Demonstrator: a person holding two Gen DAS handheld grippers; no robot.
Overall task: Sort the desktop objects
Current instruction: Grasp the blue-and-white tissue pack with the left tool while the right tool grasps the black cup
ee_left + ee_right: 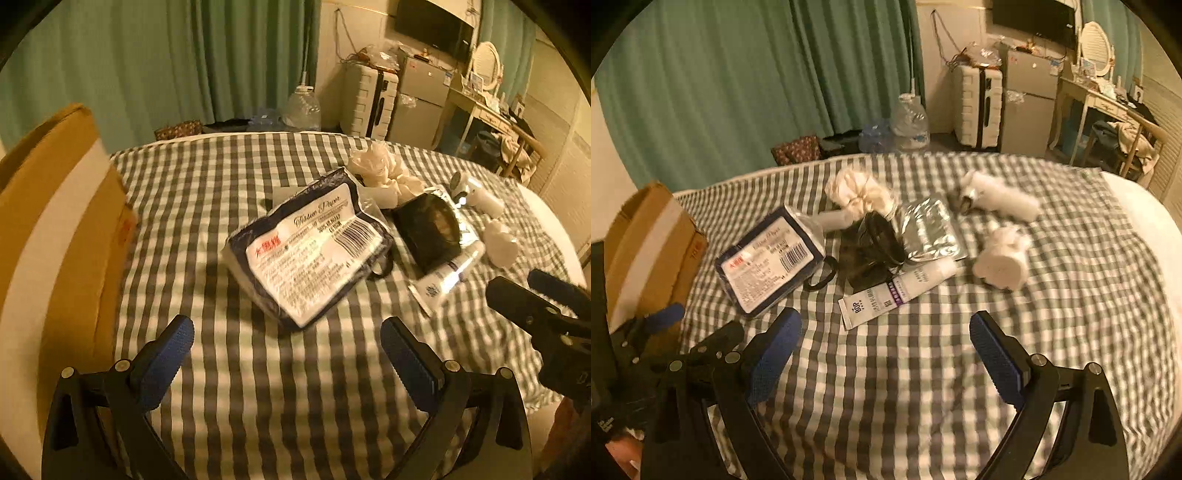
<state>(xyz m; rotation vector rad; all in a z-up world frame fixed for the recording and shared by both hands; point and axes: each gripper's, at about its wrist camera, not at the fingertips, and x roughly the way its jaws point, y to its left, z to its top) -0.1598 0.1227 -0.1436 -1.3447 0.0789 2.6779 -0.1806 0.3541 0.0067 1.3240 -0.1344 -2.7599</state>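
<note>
Fingers of the left hand-held gripper (286, 352) are standing wide apart with nothing between them, hanging over the gingham bedspread (258, 406) just short of the tissue pack (308, 245); the right hand-held gripper (886, 345) is gaping just as widely and gripping nothing, its blue pads (995, 356) sitting apart from every object; in the left wrist view it is showing as a dark clamp to the right of the tissue pack. The tissue pack, dark blue with a white printed label and barcode, is lying flat near the middle of the bed; a black hair tie (822, 275) is peeking out from under its right edge; just right of the pack a black pouch (871, 251) is resting partly on a silver foil packet (929, 230); a white tube (897, 291) is lying slantwise in front of the pouch, right of the pack and nearest the right hand-held gripper. Behind the pack, toward the curtain, a knotted cream plastic bag (858, 195) is sitting; farther right of the pack a white handheld appliance (997, 197) and a white rolled bundle (1003, 260) are lying apart from each other. Left of the pack an open cardboard box (62, 221) is standing at the edge of the bed; beyond the pack green curtains (757, 81) are hanging, with a water jug (910, 123), a white suitcase (979, 107) and a small fridge (1030, 99) on the floor past the bed.
</note>
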